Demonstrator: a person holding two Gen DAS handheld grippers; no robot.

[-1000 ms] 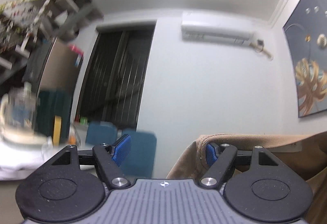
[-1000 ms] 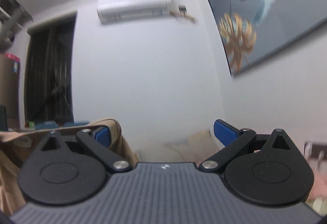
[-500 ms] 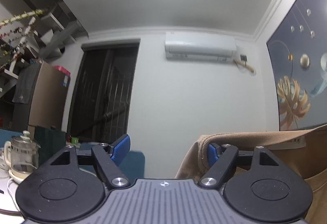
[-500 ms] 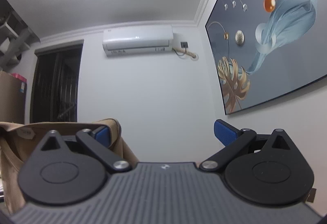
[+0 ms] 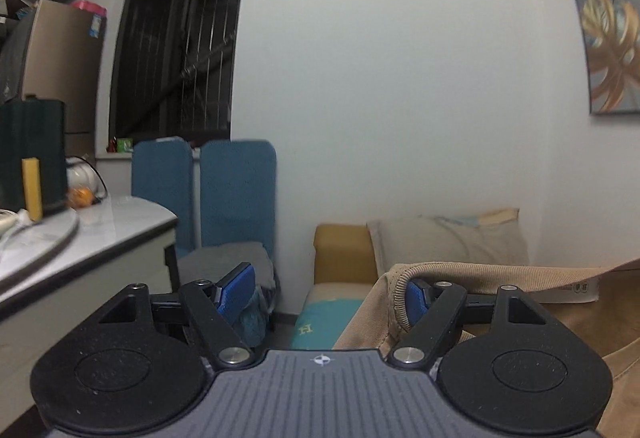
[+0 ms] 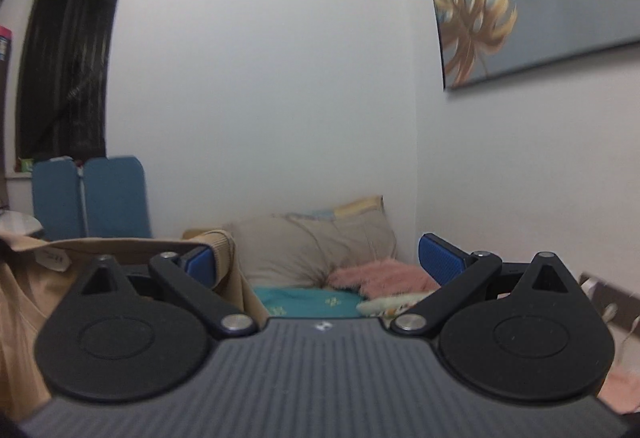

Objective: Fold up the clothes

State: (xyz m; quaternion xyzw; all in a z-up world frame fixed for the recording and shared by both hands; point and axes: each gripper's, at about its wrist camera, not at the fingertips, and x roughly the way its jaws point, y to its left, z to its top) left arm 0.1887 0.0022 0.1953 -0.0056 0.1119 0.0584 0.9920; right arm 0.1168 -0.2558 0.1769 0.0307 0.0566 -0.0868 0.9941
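Observation:
A tan knit garment with a ribbed collar and a white label hangs stretched between my two grippers, held up in the air. In the left wrist view my left gripper is wide open; the collar hem is hooked over its right blue pad. In the right wrist view the same garment drapes over the left blue pad of my right gripper, which is also wide open. The garment's lower part is out of view.
Ahead is a sofa bed with a beige pillow, a pink fluffy cloth and a teal sheet. Two blue chair backs and a white table stand left. An orange cushion sits by the wall.
Both grippers have tilted down from the ceiling and upper wall toward the sofa bed and chairs. The garment stays hooked on the same pads.

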